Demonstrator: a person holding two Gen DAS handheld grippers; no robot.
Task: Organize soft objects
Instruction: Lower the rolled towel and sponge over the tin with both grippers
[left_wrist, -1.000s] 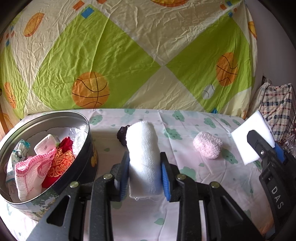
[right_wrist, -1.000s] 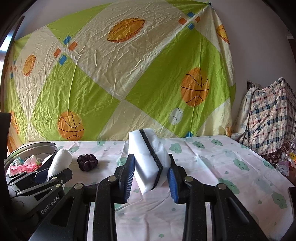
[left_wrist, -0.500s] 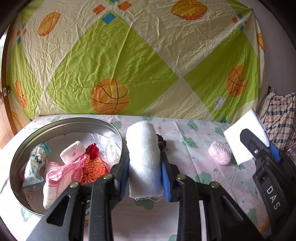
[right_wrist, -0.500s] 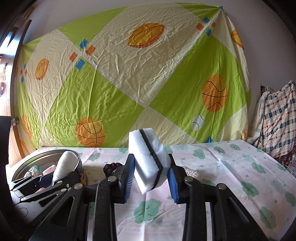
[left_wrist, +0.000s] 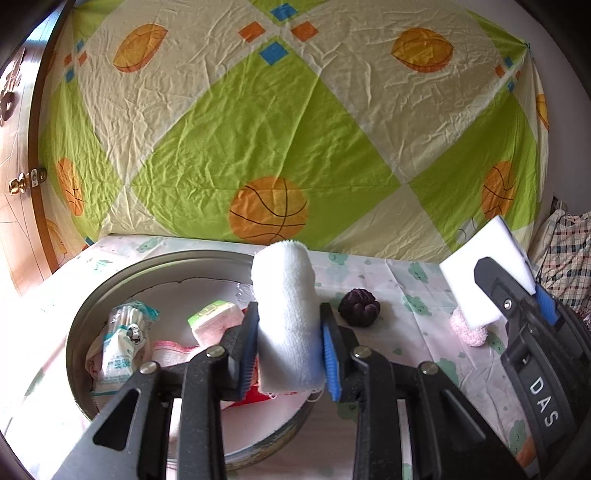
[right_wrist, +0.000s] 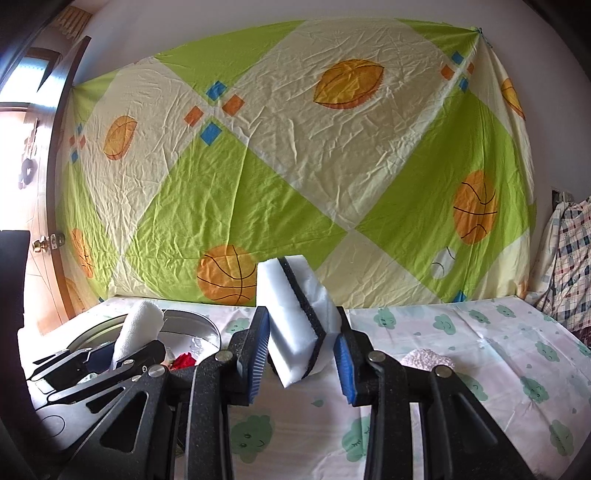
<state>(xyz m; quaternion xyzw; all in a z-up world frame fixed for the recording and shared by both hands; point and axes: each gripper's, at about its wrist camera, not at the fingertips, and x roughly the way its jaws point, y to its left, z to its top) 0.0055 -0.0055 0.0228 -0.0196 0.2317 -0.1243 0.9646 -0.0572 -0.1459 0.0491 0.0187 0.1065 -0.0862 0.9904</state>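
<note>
Left wrist view: left gripper (left_wrist: 289, 350) clamps one rolled white towel (left_wrist: 286, 317), fluffy, upright, over the near rim of one round metal tin (left_wrist: 110, 284). Tin holds several soft items: a packaged white cloth (left_wrist: 122, 347), a pink folded pad (left_wrist: 216, 321), pink knit and red fabric. On the desk (left_wrist: 406, 291) with the cloud-print cover: one dark purple crinkled ball (left_wrist: 359, 307), one pink fuzzy puff (left_wrist: 467, 330). Right gripper (left_wrist: 517, 291) at right edge, holding the sponge (left_wrist: 476, 273).

Right wrist view: right gripper (right_wrist: 301, 356) is closed on one white sponge (right_wrist: 291, 332) with a black middle layer, tilted, above the desk (right_wrist: 480, 332). Towel (right_wrist: 138, 328) and tin (right_wrist: 192, 325) at left; puff (right_wrist: 424, 356) behind the right finger.
</note>
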